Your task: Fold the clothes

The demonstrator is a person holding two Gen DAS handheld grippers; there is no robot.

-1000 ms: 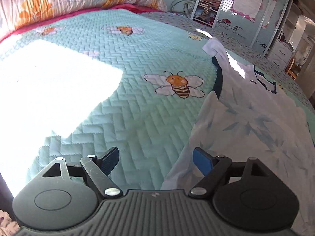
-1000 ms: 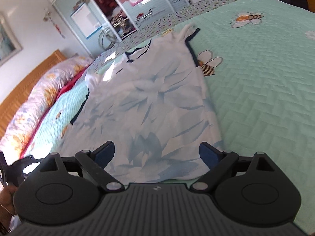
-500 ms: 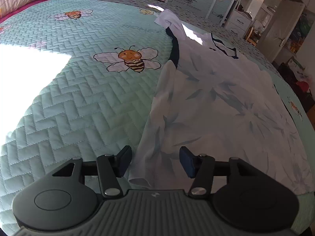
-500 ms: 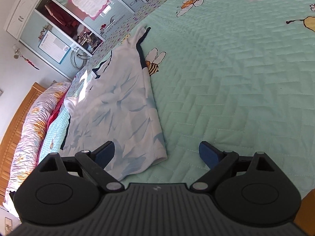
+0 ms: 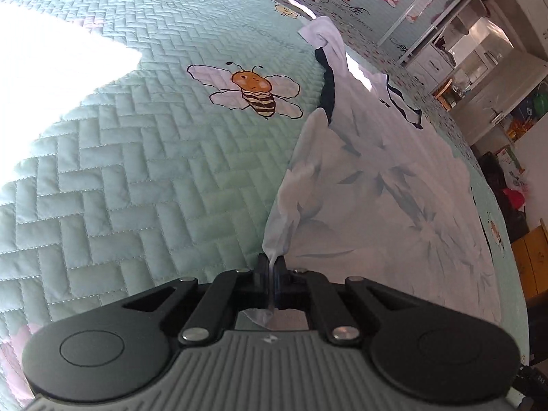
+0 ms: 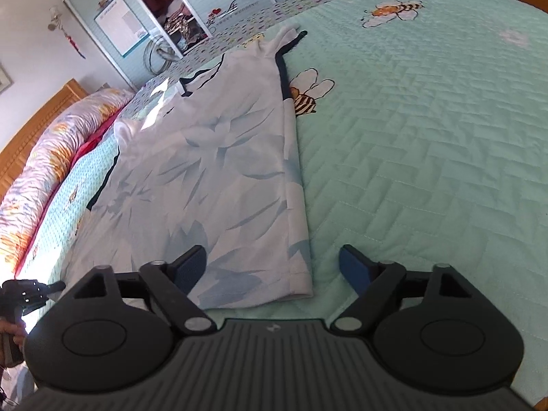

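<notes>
The pale floral garment [image 5: 383,185] lies spread flat on the bed [image 5: 144,178]. The left claw [image 5: 272,267] is clenched on its near corner; the right claw [image 6: 272,263] gapes over the other, likely to pinch next.

Bedspread [image 6: 428,137] right of the garment [image 6: 219,171] is left bare; open passage is afforded there. Left of the garment [image 5: 376,188], bare quilt is likewise seen. The far-left side is bounded by a rolled duvet [image 6: 44,171] and headboard [image 6: 37,120].
</notes>
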